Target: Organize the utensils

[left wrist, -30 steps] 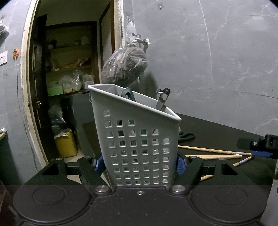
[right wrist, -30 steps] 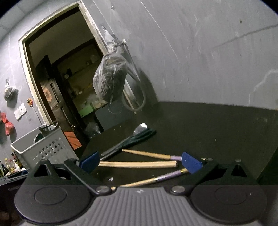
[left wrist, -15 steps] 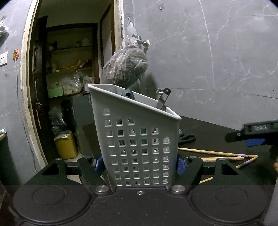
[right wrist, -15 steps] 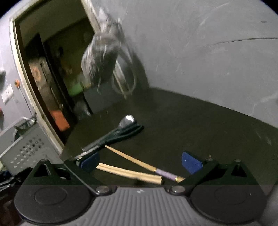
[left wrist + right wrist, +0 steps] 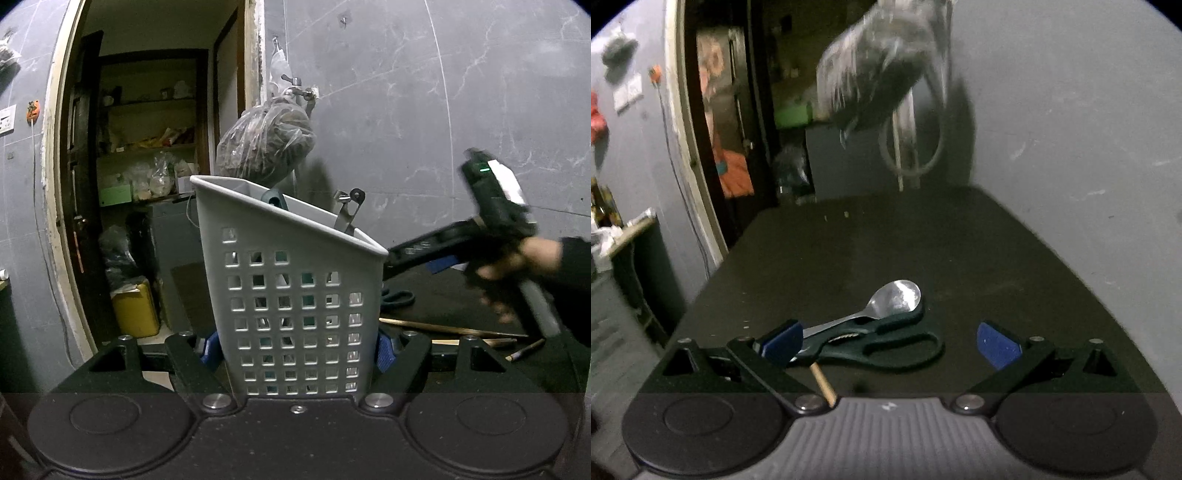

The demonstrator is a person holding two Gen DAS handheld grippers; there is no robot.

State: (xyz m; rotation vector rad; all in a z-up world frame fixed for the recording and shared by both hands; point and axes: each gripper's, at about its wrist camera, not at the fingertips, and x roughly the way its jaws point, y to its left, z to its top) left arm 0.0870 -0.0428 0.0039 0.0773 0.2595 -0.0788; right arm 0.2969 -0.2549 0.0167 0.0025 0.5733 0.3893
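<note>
**Dark countertop, right hand swinging back for the next utensil**

Grey marbled wall, black counter [image 5: 923, 240], messy pantry doorway off to the side. Left gripper [image 5: 295, 349] clamped on the perforated grey caddy [image 5: 291, 295], pads pressed to both sides, same spot as a second ago. Couple of handles already poking out of the caddy rim. Right gripper [image 5: 888, 343] now shifted off the wooden sticks [image 5: 454, 328] and lined up over the scissors [image 5: 882, 347] and spoon [image 5: 886, 301], both lying just ahead between the wide-open jaws, nothing held. Blurry frame, so still mid-swing. Looks like scissors or spoon next, sticks left for later.
</note>
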